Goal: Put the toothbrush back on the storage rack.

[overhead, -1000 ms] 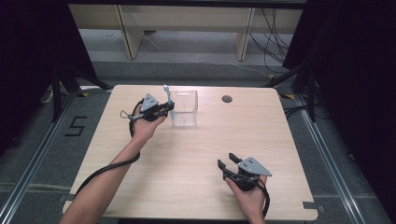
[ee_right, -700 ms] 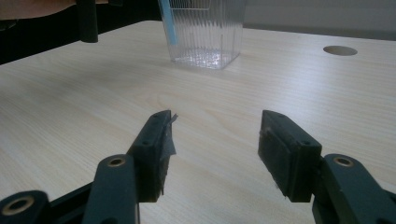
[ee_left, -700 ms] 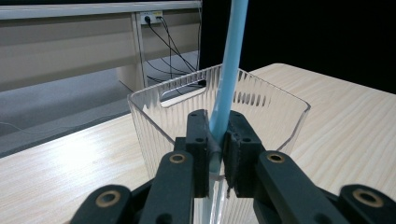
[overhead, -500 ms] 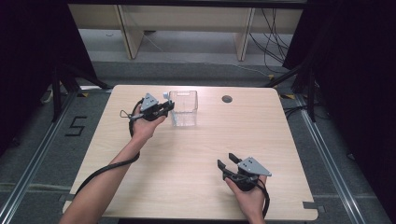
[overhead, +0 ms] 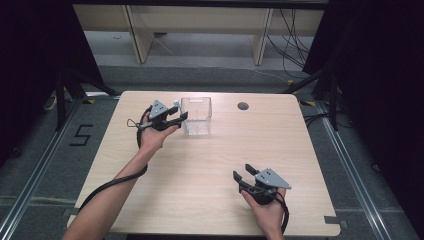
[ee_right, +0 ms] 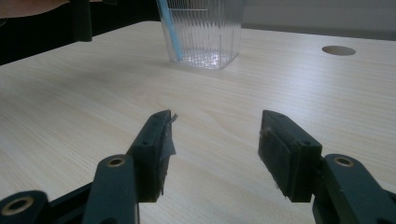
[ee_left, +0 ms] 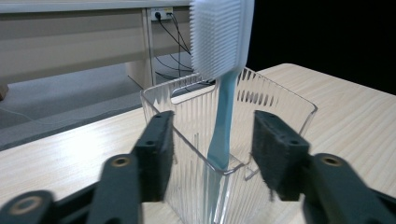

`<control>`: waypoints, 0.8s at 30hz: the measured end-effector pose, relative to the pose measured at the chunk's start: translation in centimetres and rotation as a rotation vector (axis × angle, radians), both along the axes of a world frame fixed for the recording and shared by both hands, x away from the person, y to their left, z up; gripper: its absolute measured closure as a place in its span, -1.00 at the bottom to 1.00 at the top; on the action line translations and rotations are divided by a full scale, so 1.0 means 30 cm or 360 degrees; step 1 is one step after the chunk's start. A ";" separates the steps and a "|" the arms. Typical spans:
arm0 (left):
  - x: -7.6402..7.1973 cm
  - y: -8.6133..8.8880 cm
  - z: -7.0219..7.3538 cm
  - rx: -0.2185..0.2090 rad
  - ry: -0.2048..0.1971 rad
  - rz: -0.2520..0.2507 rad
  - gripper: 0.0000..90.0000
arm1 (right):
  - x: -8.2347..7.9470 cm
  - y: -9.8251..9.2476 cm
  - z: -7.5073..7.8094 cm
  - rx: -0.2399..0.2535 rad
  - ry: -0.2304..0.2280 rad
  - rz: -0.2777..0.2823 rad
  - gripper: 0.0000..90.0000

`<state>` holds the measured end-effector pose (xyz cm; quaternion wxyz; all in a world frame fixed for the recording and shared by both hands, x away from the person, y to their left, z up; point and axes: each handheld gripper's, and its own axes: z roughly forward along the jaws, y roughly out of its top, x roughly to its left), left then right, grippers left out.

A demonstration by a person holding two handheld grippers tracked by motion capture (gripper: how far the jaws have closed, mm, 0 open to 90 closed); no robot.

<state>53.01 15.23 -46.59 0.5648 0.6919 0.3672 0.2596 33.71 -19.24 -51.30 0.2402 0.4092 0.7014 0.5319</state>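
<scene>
The left gripper (ee_left: 212,154) stands with jaws spread wide, holding nothing, straddling the near corner of the clear ribbed container (ee_left: 261,112), in which the blue brush (ee_left: 219,70) stands upright. Recommended: draw straight back, jaws kept apart, so neither pad tips the container. The right gripper (ee_right: 212,154) rests equally wide and empty, well apart near the table (overhead: 210,165) edge.

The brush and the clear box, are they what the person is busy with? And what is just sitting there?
In use:
brush, standing in the box
box
left gripper, open beside the box

Just there:
right gripper, open over bare table
table
round hole in the table
</scene>
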 end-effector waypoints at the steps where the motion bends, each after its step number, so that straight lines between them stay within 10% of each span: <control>1: -0.003 0.003 0.001 0.0003 0.0002 0.0007 -0.02 | 0.000 0.000 0.000 0.0000 0.0000 0.0000 0.01; 24: -0.118 0.057 0.000 0.0078 0.0079 -0.0067 -0.34 | 0.001 -0.002 0.001 -0.0026 -0.0022 -0.0006 0.00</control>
